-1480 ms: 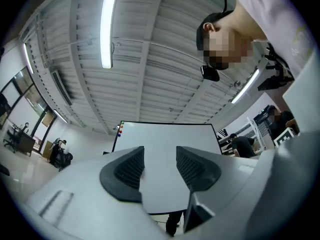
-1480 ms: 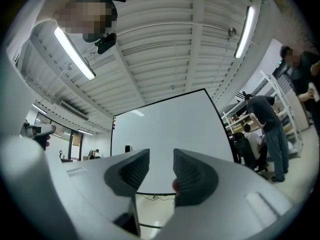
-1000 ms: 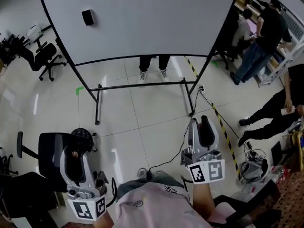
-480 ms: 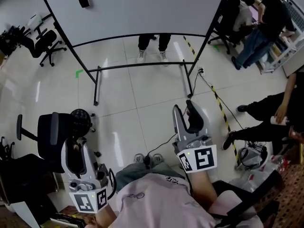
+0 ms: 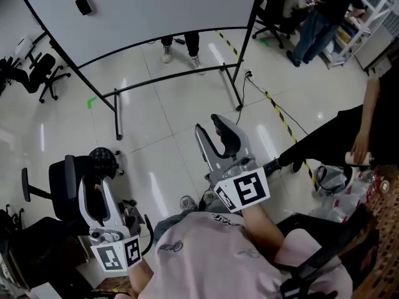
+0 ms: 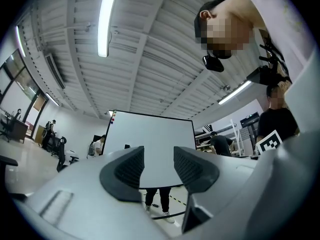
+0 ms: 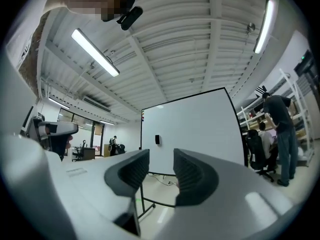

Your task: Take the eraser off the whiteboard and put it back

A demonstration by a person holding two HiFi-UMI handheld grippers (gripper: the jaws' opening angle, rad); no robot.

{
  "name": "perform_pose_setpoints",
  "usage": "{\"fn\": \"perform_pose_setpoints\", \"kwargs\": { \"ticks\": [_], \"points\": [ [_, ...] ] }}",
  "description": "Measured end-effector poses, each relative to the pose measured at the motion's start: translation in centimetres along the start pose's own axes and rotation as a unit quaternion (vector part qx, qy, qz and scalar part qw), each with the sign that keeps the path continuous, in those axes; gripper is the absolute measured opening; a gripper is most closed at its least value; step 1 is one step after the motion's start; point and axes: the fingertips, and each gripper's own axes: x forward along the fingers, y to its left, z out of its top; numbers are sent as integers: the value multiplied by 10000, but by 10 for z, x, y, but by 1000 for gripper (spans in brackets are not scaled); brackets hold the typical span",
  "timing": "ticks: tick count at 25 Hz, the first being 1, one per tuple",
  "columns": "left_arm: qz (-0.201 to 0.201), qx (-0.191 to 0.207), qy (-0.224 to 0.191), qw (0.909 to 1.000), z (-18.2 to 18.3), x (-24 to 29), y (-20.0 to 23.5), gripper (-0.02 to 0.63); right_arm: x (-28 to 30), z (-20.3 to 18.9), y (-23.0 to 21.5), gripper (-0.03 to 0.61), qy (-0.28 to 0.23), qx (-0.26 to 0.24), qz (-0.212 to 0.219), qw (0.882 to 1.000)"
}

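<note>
While the eraser [image 5: 83, 5] is waiting, untaken
Left gripper [image 5: 95, 184], just closing, and right gripper [image 5: 217, 132] are hanging ajar, empty; stepping closer comes next.

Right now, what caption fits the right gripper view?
Open, empty right gripper faces the whiteboard with the eraser on it.

Black eraser [image 5: 83, 5], white whiteboard [image 5: 162, 8]

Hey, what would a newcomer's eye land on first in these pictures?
The big whiteboard on its black stand fills the top of the head view, with the small black eraser stuck near its left edge. Nearer, the left gripper and right gripper both face it with nothing between their fingers; the left's have just been closing.
</note>
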Motion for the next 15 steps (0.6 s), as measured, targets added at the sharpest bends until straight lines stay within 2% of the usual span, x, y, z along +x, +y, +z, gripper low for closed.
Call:
{"fn": "perform_pose_setpoints", "kwargs": {
  "ticks": [6, 15],
  "points": [
    [8, 0, 19, 10000, -4, 1, 12, 176, 9, -3, 14, 144, -33, -20, 98, 9999],
    [227, 87, 2, 9997, -7, 17, 50, 176, 48, -6, 23, 146, -259, 294, 135, 9991]
  ]
}}
